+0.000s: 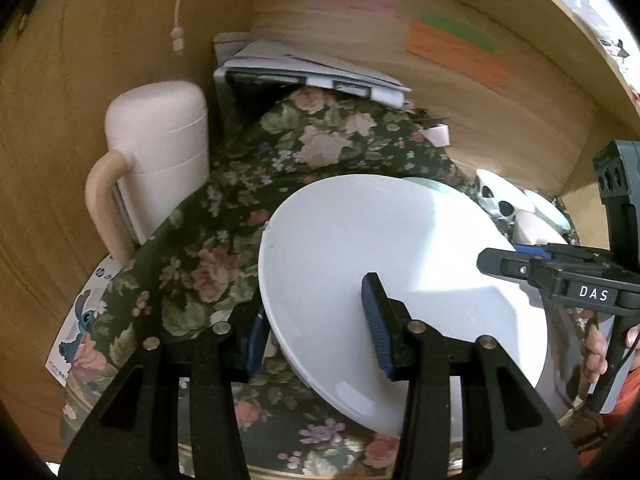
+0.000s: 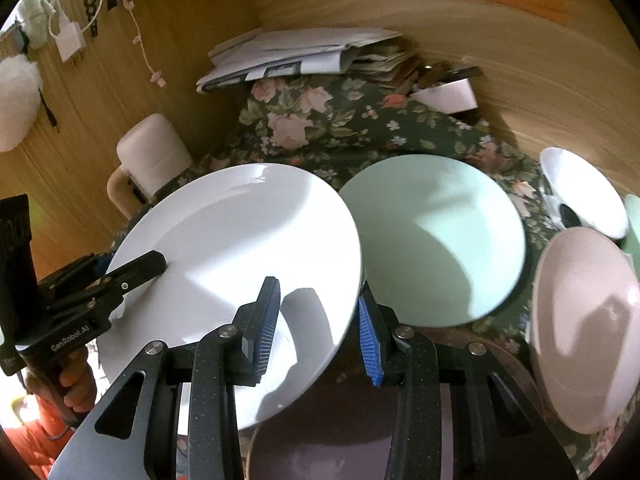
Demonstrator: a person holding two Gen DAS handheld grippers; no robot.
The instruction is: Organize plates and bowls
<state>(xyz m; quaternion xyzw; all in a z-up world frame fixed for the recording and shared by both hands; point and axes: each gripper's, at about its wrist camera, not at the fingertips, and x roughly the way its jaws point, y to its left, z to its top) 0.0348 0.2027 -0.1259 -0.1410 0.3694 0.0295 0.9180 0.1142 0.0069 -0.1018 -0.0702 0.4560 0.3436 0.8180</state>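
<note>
A large white plate is held tilted above the floral tablecloth. My left gripper straddles its left rim, one finger over and one under; the gap looks wide. My right gripper straddles the opposite rim the same way, and it shows in the left wrist view. The left gripper shows in the right wrist view. A pale green plate, a pink bowl and a white patterned bowl lie to the right.
A pink lidded jug with a handle stands at the left by the wooden wall. A stack of papers and a small white dish sit at the back. A dark plate lies below the right gripper.
</note>
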